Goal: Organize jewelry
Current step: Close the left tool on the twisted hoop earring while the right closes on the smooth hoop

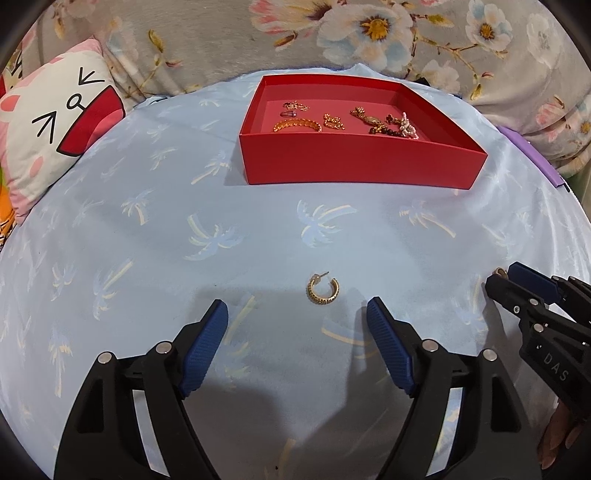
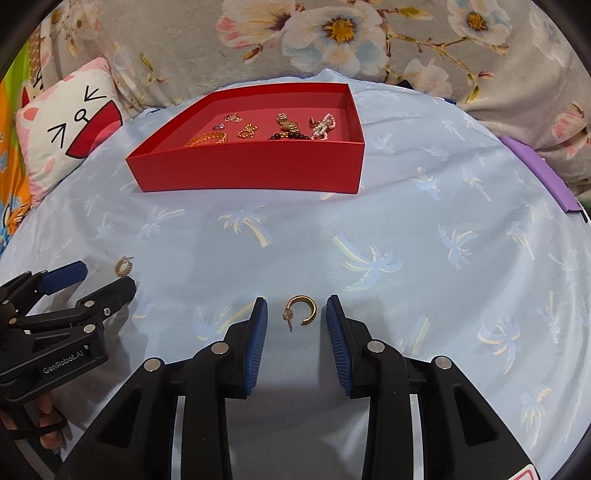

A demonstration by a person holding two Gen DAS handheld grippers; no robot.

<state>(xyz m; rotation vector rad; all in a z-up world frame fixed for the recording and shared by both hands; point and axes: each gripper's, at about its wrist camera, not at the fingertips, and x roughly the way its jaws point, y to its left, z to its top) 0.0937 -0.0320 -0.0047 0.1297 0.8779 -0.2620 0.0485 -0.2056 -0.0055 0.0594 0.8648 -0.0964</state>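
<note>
Jewelry in red box [image 1: 362, 162], near pieces half-hidden behind front wall

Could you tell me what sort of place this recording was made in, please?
Probably a bedroom: the work surface looks like a bed under a blue palm-print sheet, with a cartoon pillow and a floral blanket behind the red box.

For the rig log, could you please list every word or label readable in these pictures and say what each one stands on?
"GenRobot.AI" – white lettering on the black body of the left gripper, seen in the right wrist view.
"DAS" – white letters on the black body of the right gripper, seen in the left wrist view; possibly part of a longer word.
The red box shows no readable text.
</note>
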